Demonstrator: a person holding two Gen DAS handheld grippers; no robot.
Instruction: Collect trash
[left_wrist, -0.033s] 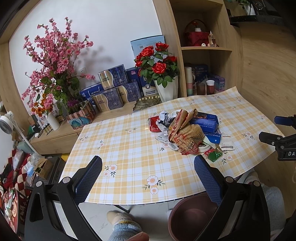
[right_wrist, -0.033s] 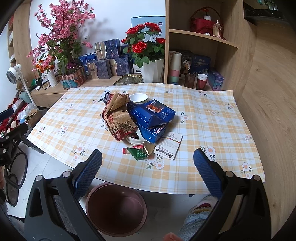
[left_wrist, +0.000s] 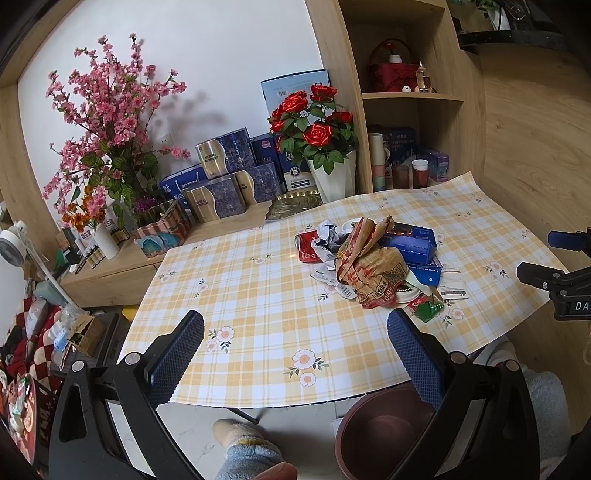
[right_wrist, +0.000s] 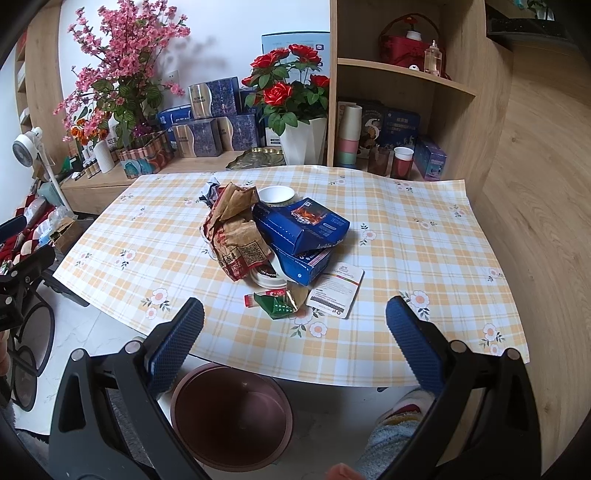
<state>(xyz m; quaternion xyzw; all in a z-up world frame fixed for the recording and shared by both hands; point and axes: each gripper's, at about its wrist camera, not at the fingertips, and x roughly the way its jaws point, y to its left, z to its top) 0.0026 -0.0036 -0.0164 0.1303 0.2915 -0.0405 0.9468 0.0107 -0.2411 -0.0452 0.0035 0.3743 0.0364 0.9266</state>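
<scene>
Nothing is seen moved since before: both claws (left_wrist: 295, 354) (right_wrist: 294, 334) are held spread, trash pile (right_wrist: 266, 236) untouched at frame centre.

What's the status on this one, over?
Left gripper and right gripper open, empty. Trash pile untouched on table. Bin below, path unobstructed.

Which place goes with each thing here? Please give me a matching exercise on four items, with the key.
Things:
1. brown bin
2. green wrapper
3. crumpled paper bag
4. white rose vase

Places:
a. left part of the trash pile
b. sideboard behind the table
c. floor below the table's near edge
d. near edge of the pile, beside the white card

Pairs: 1-c, 2-d, 3-a, 4-b
</scene>
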